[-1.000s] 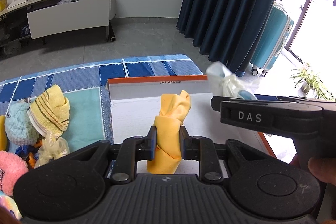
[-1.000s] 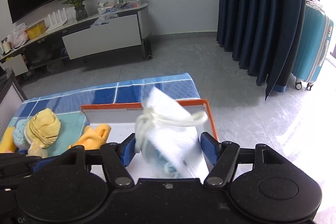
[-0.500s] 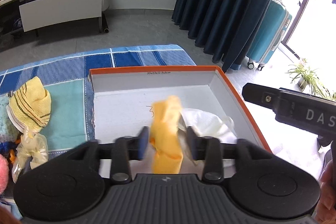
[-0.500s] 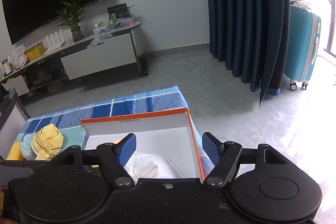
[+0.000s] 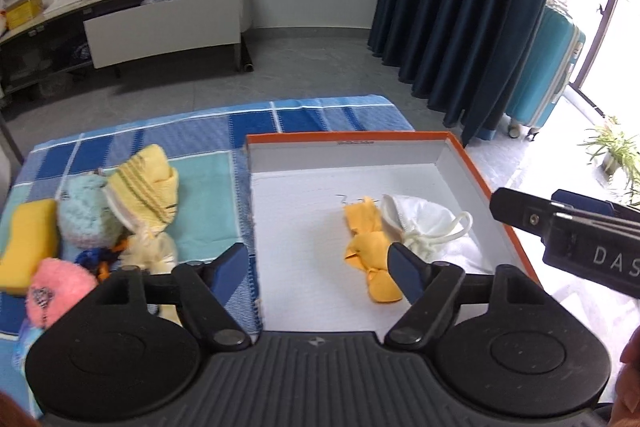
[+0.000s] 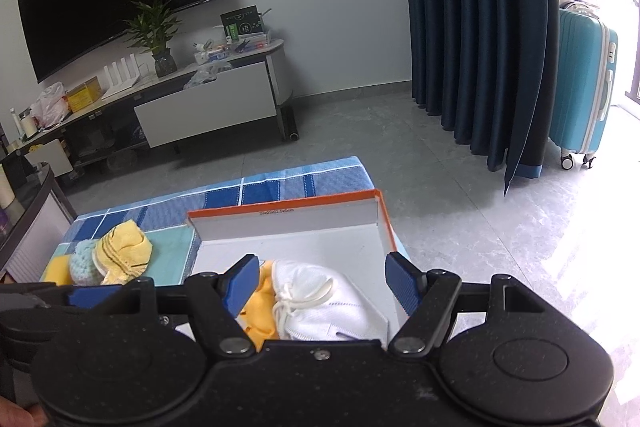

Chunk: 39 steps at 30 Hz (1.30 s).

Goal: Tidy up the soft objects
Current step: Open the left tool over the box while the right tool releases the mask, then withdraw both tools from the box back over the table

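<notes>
Left wrist: the left gripper [image 5: 316,269] has just been opening and its jaws stand wide and empty above the box [image 5: 472,163]. The yellow cloth [image 5: 366,247] lies on the box floor, touching the white pouch [image 5: 424,223]. "DAS" shows on the right gripper's [image 5: 568,227] side.

Right wrist: the right gripper [image 6: 322,281] gapes empty above the pouch [image 6: 320,301]; the box-rim label [image 6: 276,212] is probably too small to read.

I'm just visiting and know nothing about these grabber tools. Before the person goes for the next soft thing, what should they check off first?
1. Left gripper let go: ok, jaws have just been opening, nothing between them.
2. Right gripper free: ok, open and empty.
3. Yellow cloth inside the orange-rimmed box: ok.
4. White drawstring pouch in the box, beside the cloth: ok.
5. Soft items left on the blue checked cloth: ok, the striped yellow hat and others wait.
6. Box room for them all: cannot tell.
</notes>
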### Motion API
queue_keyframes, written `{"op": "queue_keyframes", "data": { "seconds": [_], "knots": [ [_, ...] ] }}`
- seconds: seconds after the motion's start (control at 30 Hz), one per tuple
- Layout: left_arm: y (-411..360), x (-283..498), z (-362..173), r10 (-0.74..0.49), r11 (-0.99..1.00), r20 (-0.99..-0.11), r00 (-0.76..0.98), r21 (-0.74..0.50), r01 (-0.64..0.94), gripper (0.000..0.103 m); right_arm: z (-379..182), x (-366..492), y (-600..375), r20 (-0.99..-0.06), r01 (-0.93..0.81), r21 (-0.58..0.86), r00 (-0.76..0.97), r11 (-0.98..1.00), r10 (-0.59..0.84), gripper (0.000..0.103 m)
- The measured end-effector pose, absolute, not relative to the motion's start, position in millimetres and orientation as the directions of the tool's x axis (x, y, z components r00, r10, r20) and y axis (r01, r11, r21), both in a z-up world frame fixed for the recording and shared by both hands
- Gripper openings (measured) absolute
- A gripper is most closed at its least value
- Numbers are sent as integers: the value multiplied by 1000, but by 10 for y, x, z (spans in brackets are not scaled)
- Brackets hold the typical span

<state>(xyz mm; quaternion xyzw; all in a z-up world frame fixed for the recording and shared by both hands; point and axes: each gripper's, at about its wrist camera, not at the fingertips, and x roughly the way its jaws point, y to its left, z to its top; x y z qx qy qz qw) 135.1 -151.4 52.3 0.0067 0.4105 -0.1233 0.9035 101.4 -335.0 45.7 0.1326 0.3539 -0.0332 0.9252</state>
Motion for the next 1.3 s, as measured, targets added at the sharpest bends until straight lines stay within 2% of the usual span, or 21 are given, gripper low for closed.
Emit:
{"op": "queue_keyframes", "data": {
  "seconds": [0.07,0.33,1.3],
  "knots": [
    [-1466,1306,560,-204,973,-739,642,-82,214,86,466,985,-3305,-668,145,223,743,964,43,83],
    [-1288,1125,649,-176,981,-726,664,-73,180,91,531,865,-3129,-670,117,220,740,968,63,83],
    [-570,803,560,-91,996,-720,688,-80,48,91,505,808,-2310,-699,-54,196,693,979,178,83]
  ]
}}
